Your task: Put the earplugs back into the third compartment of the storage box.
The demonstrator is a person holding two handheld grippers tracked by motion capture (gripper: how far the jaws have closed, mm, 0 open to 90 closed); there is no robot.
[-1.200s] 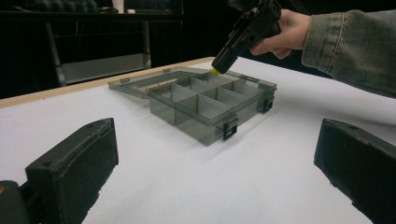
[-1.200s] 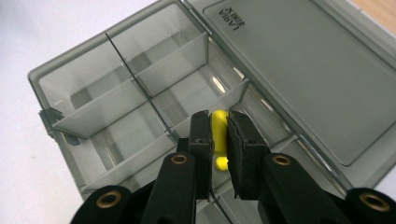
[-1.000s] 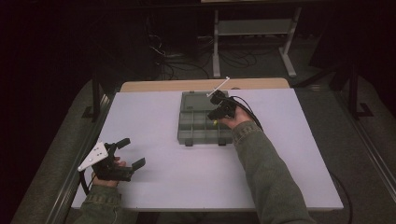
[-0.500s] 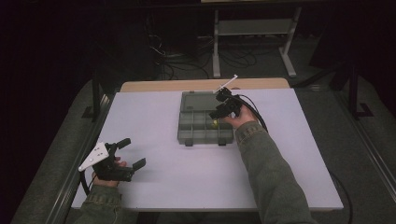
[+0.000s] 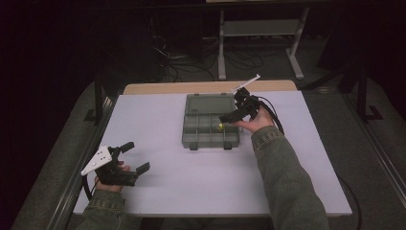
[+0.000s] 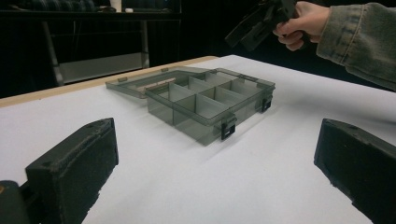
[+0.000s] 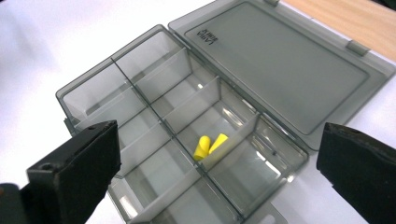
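At the near left corner of the white table the left gripper rests low in a hand, jaws wide with nothing between them. The table top is bare and matt, with a strip of pale wood along its far edge. Mid-table sits the box, smoky clear plastic, lid folded flat toward the far side. Two yellow plugs lie side by side in one of its middle compartments, leaning on a divider. Just right of the box, the right gripper hangs above its edge; its jaws have just been opening and stand wide, nothing between them. The room behind is dark, with cables on the floor and a white stand.
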